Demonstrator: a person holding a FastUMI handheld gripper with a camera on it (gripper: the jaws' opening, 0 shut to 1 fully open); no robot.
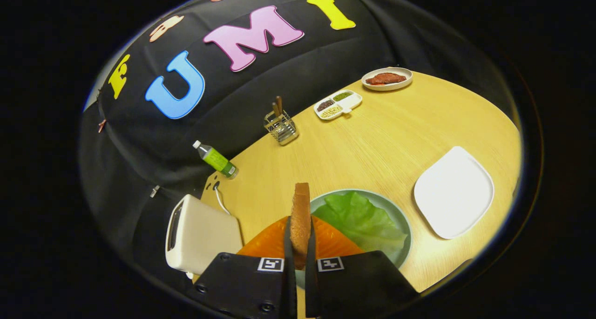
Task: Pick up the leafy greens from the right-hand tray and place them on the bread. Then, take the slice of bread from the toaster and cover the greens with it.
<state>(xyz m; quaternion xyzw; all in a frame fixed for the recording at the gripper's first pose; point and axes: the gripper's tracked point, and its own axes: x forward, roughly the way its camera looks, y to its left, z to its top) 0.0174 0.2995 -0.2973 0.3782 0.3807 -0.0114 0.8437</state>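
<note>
1. The gripper point(300, 249) holds the bread slice point(301, 216) on edge, both fingers pressing its faces.
2. Just ahead, below the slice, the leafy greens point(361, 219) already lie on the round plate point(404, 230), so the first step looks done.
3. The toaster point(198, 237) stands beside the fingers.
4. Left: lay the slice over the greens.

The gripper point(300, 249) is clamped on a slice of bread point(301, 219) standing on edge between its fingers, above the near edge of the desk point(372, 137). Just beyond and below it sits a round plate point(404, 230) with a lettuce leaf point(361, 219) lying in it. The toaster point(198, 237) stands to the left, a bottle point(215, 159) behind it. An empty tray point(454, 192) lies right of the plate. Farther back are a utensil holder point(281, 126), a divided dish point(338, 104), and a plate of meat point(387, 78).
</note>
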